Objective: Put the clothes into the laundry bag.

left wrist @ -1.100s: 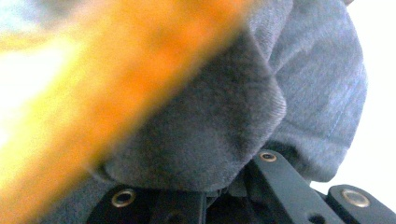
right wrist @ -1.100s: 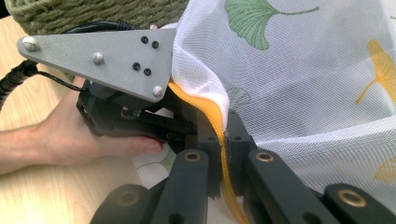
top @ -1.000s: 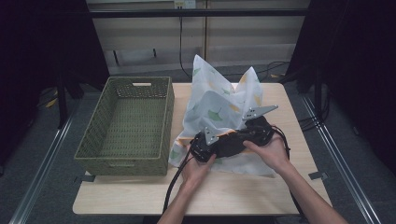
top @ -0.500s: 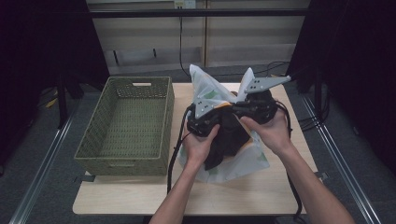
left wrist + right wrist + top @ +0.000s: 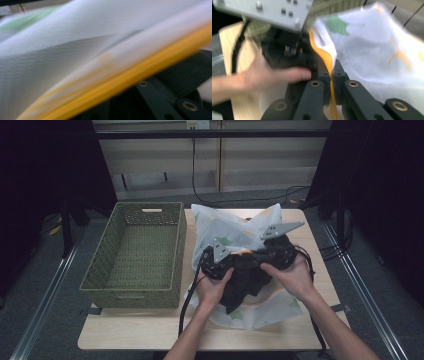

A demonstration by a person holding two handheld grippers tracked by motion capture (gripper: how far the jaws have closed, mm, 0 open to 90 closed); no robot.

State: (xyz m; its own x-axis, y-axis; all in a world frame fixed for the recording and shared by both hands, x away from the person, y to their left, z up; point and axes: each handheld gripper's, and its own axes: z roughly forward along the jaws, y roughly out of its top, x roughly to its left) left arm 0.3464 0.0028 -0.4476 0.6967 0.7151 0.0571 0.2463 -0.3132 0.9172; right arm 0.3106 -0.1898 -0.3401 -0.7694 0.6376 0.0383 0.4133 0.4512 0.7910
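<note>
A white mesh bag [image 5: 235, 227] with green leaf prints and an orange hem [image 5: 324, 56] is held up over the table's middle. A black cloth [image 5: 244, 280] hangs in and below its mouth. My left gripper [image 5: 231, 263] and right gripper [image 5: 260, 257] are close together at the bag's rim, a hand around each. In the right gripper view the jaws [image 5: 331, 75] are shut on the orange hem, with the left gripper's grey plate [image 5: 269, 10] just ahead. The blurred left gripper view has the orange hem [image 5: 130, 80] running across its jaws, which appear shut on it.
A green woven basket [image 5: 135, 247] stands on the left half of the wooden table [image 5: 150, 332], beside the bag. Black cables [image 5: 186, 305] trail from the grippers over the table's front. Dark curtains and floor rails flank the table.
Both hands have lifted the bag's rim up off the table. The bag's upright peaks have sagged, and the black cloth now hangs out below the grippers.
</note>
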